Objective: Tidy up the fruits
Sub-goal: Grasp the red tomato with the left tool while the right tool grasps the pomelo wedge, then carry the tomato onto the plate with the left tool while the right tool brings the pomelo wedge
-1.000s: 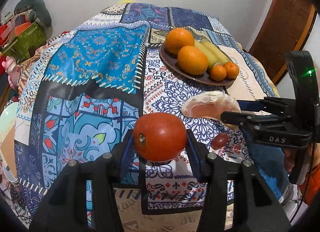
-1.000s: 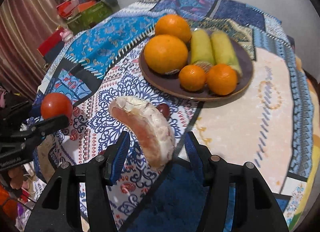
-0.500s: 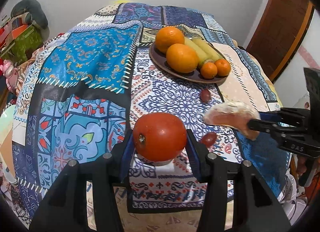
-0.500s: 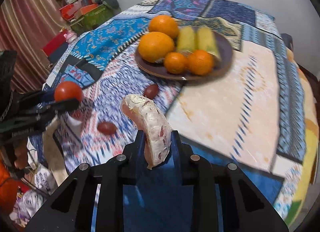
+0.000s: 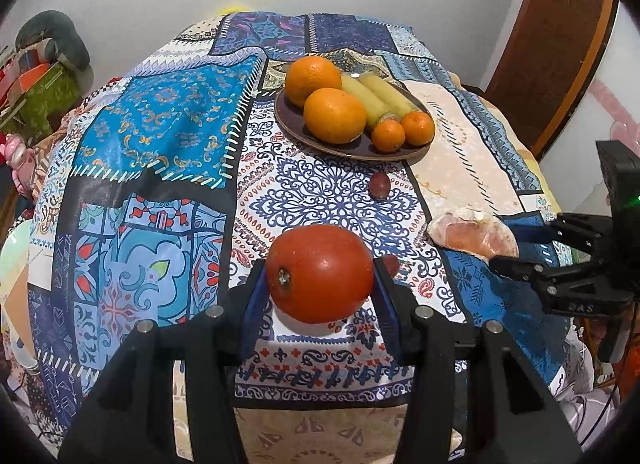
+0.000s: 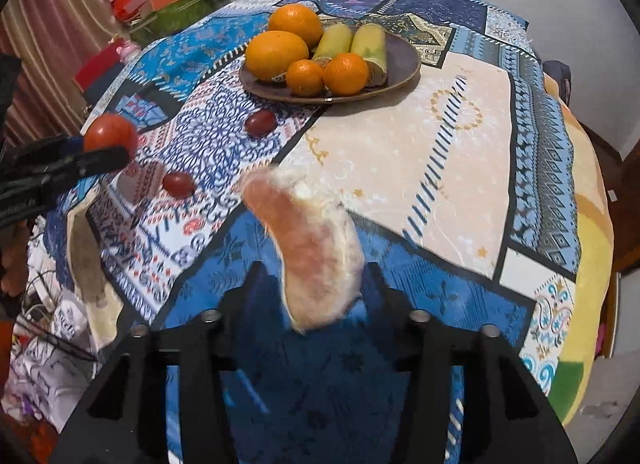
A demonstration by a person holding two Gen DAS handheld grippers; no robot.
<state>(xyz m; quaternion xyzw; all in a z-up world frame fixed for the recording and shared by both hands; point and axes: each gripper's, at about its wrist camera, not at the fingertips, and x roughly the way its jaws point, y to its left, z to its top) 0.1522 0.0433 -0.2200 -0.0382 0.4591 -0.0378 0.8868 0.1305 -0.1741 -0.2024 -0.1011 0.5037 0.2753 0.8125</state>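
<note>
A: What are we holding on the left side?

B: We are gripping the tomato (image 5: 320, 273) in the left gripper (image 5: 318, 284), the jaws pressing against both its sides, and we are keeping it lifted above the near edge of the bench (image 5: 160, 136).

A: And the right gripper (image 6: 316, 284)?

B: We are carrying the peeled pomelo segment (image 6: 312, 248) there. In the right wrist view the jaws are standing rather wide on either side of it and the picture is blurring, so we cannot tell whether they are clamping it. In the left wrist view the segment is sitting at the tips of that gripper, off the cloth, at the near right of the bench.

A: Where is the rest of the fruit lying?

B: We are seeing a dark plate (image 5: 288, 120) toward the far middle of the bench. It is bearing two large oranges (image 5: 335, 115), two small tangerines (image 5: 417, 128) on its near right side, and two yellow-green bananas (image 6: 370, 44) lying side by side behind the tangerines.

A: Anything loose on the patterned tablecloth (image 6: 400, 152)?

B: Two small dark red fruits are resting on it. One (image 6: 261, 123) is lying just near of the plate; the other (image 6: 178, 184) is lying nearer to us, close beside the left gripper.
</note>
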